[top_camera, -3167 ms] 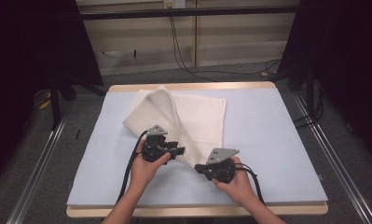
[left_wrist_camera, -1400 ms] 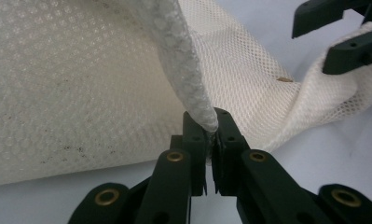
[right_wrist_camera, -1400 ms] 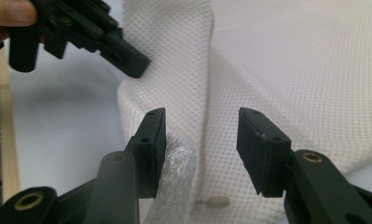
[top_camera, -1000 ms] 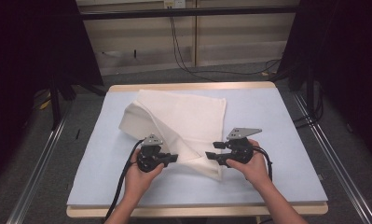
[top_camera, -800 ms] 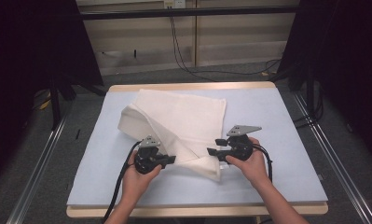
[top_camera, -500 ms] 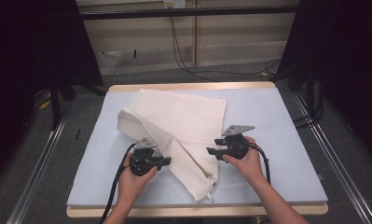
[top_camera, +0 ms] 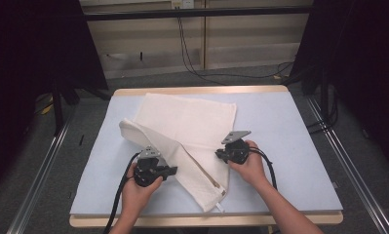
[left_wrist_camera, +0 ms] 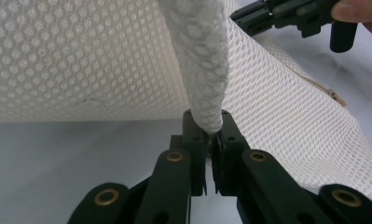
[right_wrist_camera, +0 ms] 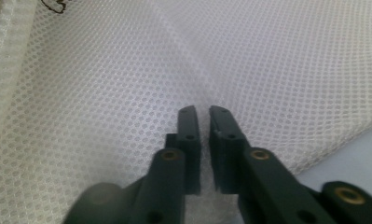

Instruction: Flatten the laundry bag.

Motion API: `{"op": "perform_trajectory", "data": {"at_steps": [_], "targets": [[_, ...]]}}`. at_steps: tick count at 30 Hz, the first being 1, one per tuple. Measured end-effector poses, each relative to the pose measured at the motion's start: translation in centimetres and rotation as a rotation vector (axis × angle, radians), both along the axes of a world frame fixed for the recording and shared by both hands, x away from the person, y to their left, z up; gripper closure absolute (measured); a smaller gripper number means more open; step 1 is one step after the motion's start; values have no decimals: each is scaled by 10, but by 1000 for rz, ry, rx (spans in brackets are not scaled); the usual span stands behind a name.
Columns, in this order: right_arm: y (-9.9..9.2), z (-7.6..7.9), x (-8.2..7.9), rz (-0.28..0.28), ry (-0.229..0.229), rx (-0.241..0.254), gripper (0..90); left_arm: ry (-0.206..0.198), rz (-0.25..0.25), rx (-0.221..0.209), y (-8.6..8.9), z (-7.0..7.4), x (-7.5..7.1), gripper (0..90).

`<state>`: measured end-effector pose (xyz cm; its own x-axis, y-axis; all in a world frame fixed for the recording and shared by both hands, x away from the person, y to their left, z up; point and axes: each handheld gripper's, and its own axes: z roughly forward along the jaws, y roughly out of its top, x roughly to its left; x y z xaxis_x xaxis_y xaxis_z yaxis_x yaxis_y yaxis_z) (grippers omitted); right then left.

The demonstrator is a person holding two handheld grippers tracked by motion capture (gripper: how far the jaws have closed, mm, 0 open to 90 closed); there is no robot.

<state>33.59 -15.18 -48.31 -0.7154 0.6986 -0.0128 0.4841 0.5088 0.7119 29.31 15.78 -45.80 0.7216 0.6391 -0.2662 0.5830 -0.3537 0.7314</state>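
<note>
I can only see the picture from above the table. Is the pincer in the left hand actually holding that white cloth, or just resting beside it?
Observer: Holding it. In the left gripper view, the left gripper is shut on a folded edge of the white cloth, and the fold stands up from the jaws.
Operator: And the other pincer?
Observer: The right gripper has just been closing. Its jaws are nearly together over the cloth, but I cannot tell whether any of it is caught between them.
Operator: Is it a towel?
Observer: No. Up close it is mesh full of small holes, with a zip pull along one seam.
</note>
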Motion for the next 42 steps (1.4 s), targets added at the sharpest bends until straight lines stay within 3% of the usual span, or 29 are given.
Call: {"op": "perform_trajectory", "data": {"at_steps": [2,9,10,12,15,16,17,18,19,20,21,23,27,29,31,32,35,36,37,38,39,40,42], "targets": [[0,1,1,-8,22,8,900,-2,-2,0,0,0,0,854],[-4,2,4,-73,20,29,900,2,-2,-4,1,-1,1,854],[-8,3,6,-108,1,-7,900,8,-2,-13,1,-2,2,854],[-15,3,9,-124,22,20,900,6,4,-13,1,-3,1,854],[-20,3,10,-121,28,40,900,6,4,-13,1,-3,2,854],[-20,4,10,-87,30,51,900,6,5,-12,1,-3,2,854],[-19,5,7,-68,-39,44,900,6,5,-11,1,-3,2,854],[-19,6,6,-55,-45,53,834,6,5,-11,1,-3,2,854],[-18,5,7,-50,-43,69,696,6,6,-11,1,-2,2,854],[-18,5,7,-50,-43,69,696,5,4,-10,1,-2,2,854],[-16,4,6,-49,-4,53,603,9,5,-12,2,-2,1,854],[-15,4,4,-55,8,38,564,10,4,-18,2,-2,1,854],[-30,14,-4,-120,9,60,512,8,4,-13,2,-2,2,854],[-32,13,-4,-117,15,57,502,8,5,-12,2,-2,2,854],[-32,4,-4,-106,54,39,487,6,3,-2,1,-2,2,853],[-31,1,-4,-102,74,52,480,5,1,-4,1,-2,2,853],[-30,1,-4,-115,76,55,505,9,3,-4,1,-1,2,853],[-29,1,-5,-100,72,48,590,9,5,-4,1,-2,2,853],[-29,1,-5,-100,72,48,590,9,5,-4,1,-2,2,853],[-28,0,-6,-108,65,48,652,8,4,-5,0,-3,2,853],[-27,0,-6,-98,59,59,741,8,4,-5,0,-3,2,853],[-26,-1,-6,-91,85,96,859,7,4,0,0,-3,2,853],[-25,1,-5,-109,103,86,879,4,8,0,0,-2,2,853]]}}
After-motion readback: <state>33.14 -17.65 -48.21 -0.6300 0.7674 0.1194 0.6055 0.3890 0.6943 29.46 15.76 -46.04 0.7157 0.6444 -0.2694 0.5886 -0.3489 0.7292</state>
